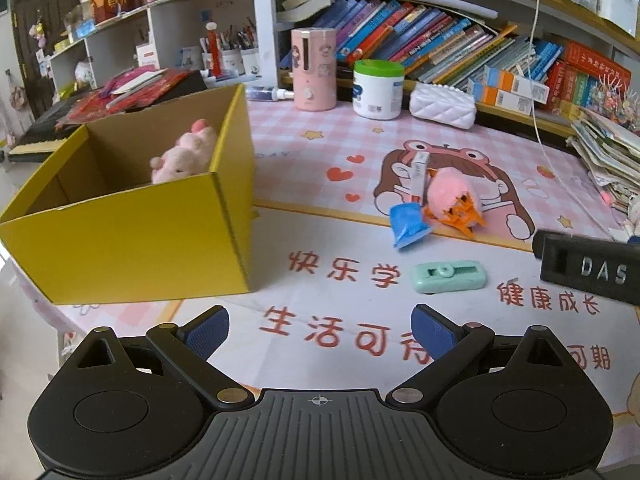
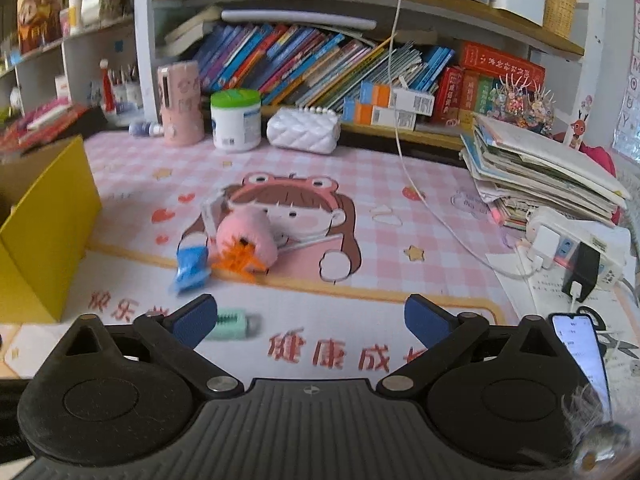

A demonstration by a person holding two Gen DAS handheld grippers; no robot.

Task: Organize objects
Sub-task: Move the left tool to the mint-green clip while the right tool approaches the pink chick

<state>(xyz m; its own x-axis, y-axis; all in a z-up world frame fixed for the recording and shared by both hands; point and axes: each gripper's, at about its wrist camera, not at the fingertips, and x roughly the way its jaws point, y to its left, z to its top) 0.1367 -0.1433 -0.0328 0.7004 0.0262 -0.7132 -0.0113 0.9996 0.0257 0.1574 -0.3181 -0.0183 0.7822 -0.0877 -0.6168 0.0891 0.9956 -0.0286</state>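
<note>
A yellow cardboard box (image 1: 132,236) stands open at the left with a pink plush toy (image 1: 182,156) inside; its side also shows in the right wrist view (image 2: 44,220). On the mat lie a pink fluffy ball (image 1: 448,192) (image 2: 246,232) on an orange clip (image 1: 460,216), a blue packet (image 1: 408,222) (image 2: 190,266), a small white box (image 1: 419,172) and a mint-green correction tape (image 1: 450,277) (image 2: 232,324). My left gripper (image 1: 320,336) is open and empty, short of the tape. My right gripper (image 2: 310,326) is open and empty, its left finger beside the tape.
A pink humidifier (image 1: 313,68), a green-lidded tub (image 1: 378,89) and a white quilted case (image 1: 442,105) stand along the back under the bookshelf. A paper stack (image 2: 540,168), a power strip (image 2: 572,240) and a phone (image 2: 580,352) lie at the right. A white cable (image 2: 420,196) hangs down.
</note>
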